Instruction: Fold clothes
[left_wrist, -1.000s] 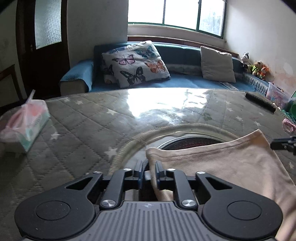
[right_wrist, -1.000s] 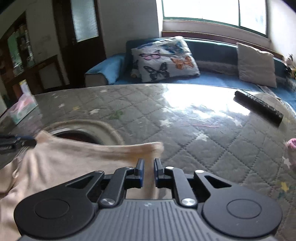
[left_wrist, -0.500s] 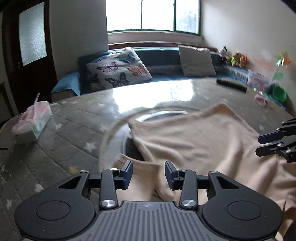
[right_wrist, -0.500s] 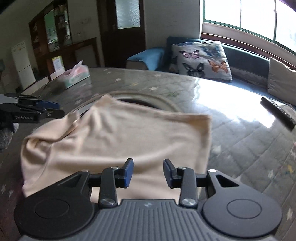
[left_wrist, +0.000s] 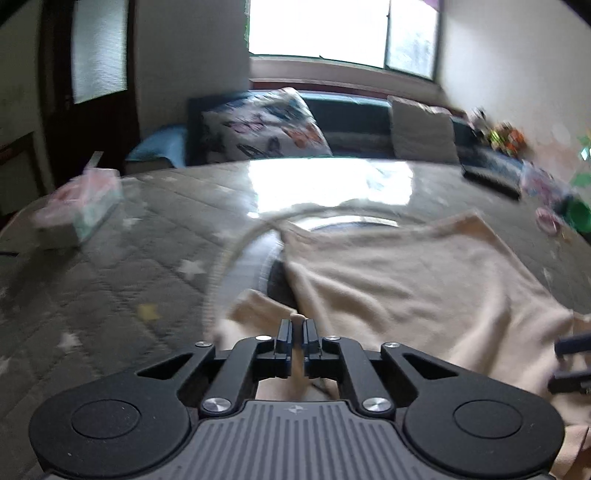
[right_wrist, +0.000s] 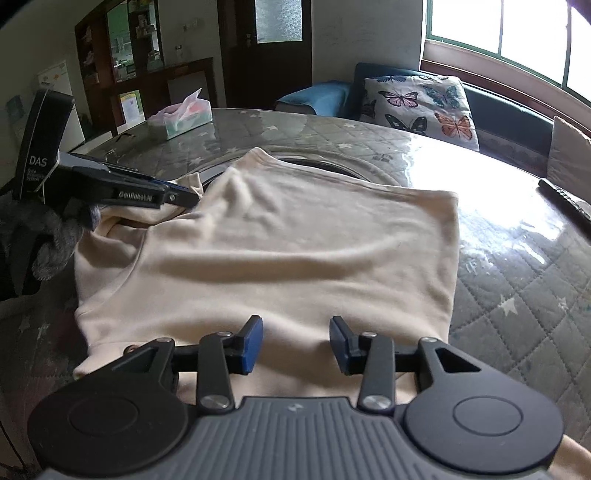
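Lying spread on the table (right_wrist: 517, 266), the shirt (right_wrist: 295, 251) covers the near middle of the quilted, star-printed top under glass, with its far edge over the round ring set in the table. In the left wrist view the left gripper (left_wrist: 297, 334) has its jaws pinched nearly together on a fold of the shirt (left_wrist: 406, 288) at the cloth's near left side, a ridge of fabric standing up between the blue pads (this view is blurred by motion). From the right wrist view the same gripper (right_wrist: 181, 197) shows at the left, its tips at the shirt's left edge where the cloth bunches.

The right gripper (right_wrist: 295, 343) has its jaws wide apart and grips nothing; it sits over the shirt's near edge, with cloth showing between the fingers (right_wrist: 251, 345).

A tissue box (right_wrist: 181, 118) stands on the far left of the table, well apart from the shirt. A remote (right_wrist: 565, 199) lies at the far right. Beyond the table, a butterfly pillow (right_wrist: 417, 103) rests on a blue sofa (right_wrist: 317, 96) under the window.
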